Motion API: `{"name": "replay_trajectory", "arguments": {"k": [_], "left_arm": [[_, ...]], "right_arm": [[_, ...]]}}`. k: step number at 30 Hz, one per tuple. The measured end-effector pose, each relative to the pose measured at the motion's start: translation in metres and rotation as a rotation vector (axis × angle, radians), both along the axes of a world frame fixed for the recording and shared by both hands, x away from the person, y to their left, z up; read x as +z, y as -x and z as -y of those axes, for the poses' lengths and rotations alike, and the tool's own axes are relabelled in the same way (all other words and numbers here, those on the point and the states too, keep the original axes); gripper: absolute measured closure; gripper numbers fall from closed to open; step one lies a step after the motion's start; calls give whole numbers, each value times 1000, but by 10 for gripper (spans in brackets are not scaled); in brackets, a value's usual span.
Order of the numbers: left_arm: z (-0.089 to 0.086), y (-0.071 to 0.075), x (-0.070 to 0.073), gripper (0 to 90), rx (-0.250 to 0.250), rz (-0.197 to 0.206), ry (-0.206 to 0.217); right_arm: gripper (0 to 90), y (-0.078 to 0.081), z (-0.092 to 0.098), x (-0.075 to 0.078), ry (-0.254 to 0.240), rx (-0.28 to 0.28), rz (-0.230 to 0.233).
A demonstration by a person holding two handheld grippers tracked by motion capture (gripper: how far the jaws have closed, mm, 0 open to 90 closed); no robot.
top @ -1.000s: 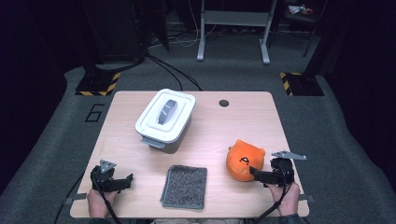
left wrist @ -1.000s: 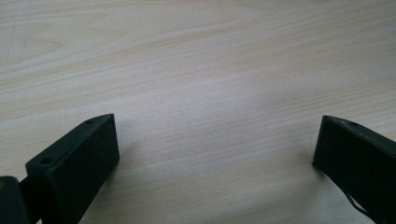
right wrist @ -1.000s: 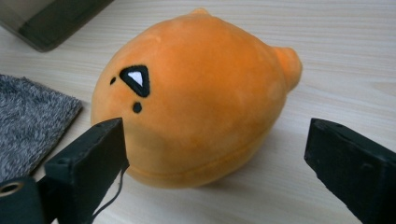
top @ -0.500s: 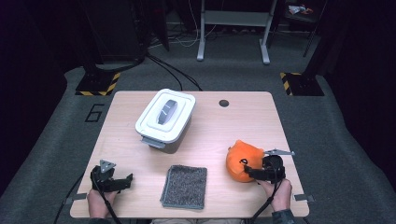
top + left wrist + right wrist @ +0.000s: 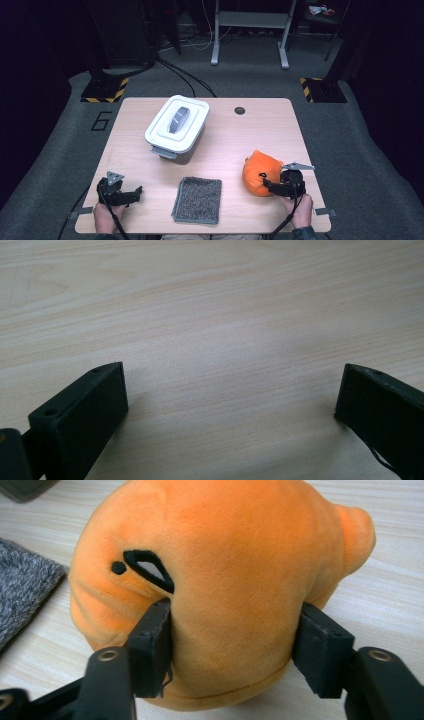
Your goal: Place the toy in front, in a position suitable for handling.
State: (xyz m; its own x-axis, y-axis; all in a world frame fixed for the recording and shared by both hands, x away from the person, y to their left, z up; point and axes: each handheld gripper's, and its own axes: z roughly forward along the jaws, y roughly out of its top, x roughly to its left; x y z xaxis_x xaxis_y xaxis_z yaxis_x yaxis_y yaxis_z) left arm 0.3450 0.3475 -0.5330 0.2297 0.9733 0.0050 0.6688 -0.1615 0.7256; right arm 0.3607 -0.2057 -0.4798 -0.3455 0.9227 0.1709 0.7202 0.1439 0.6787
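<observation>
The right gripper (image 5: pixel 232 645) has just been closing and now pinches the orange plush toy (image 5: pixel 220 580) at the table's (image 5: pixel 260 130) near right; the left gripper (image 5: pixel 131 194) rests spread, empty; lifting remains; the lidded white container (image 5: pixel 177 127) stays closed.

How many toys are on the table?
1: an orange plush toy near the table's right front edge, between the jaws of the right gripper, right of the grey cloth.

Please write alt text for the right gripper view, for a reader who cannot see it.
The right tongs have just been closing on an orange plush toy, their black jaws pressing into its sides. The toy sits on a light wooden table, and a grey cloth lies at the left edge.
</observation>
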Motion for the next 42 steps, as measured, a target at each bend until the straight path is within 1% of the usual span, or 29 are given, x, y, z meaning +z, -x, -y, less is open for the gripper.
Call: {"name": "replay_trajectory", "arguments": {"k": [2,4,5,8,11,15,18,22,24,25,28,29,32,35,36,38,42], "left_arm": [[0,0,0,0,3,3,5],[0,0,0,0,0,0,-1],[0,0,0,0,1,0,0],[0,0,0,3,1,1,1],[0,0,0,4,2,3,-1],[0,0,0,5,3,3,-1],[0,0,0,7,3,4,-3],[0,0,0,7,3,5,-2],[0,0,0,7,4,4,-2],[0,0,0,7,3,4,-3],[0,0,0,7,4,4,-3],[0,0,0,7,4,4,-2],[0,0,0,7,6,4,-1],[0,0,0,7,7,4,-1],[0,0,0,7,7,4,-1],[0,0,0,7,7,4,-1],[0,0,0,7,7,4,-1]], "right_arm": [[431,1,0,0,1,4,5],[471,2,0,0,6,13,24],[471,2,0,0,6,13,24],[505,4,2,1,3,28,52],[536,5,3,2,-14,45,77],[561,6,4,5,-31,55,98],[575,7,4,7,-32,71,112],[579,7,2,12,-8,91,133],[579,7,1,15,-9,99,135],[579,6,1,16,2,110,146],[580,4,0,19,13,113,153],[581,3,0,20,15,124,153],[583,1,0,23,8,132,162],[583,-2,0,28,-3,145,181],[583,-3,0,29,4,150,188],[583,-5,-1,32,1,154,200],[583,-12,-3,39,-7,185,225]]}}
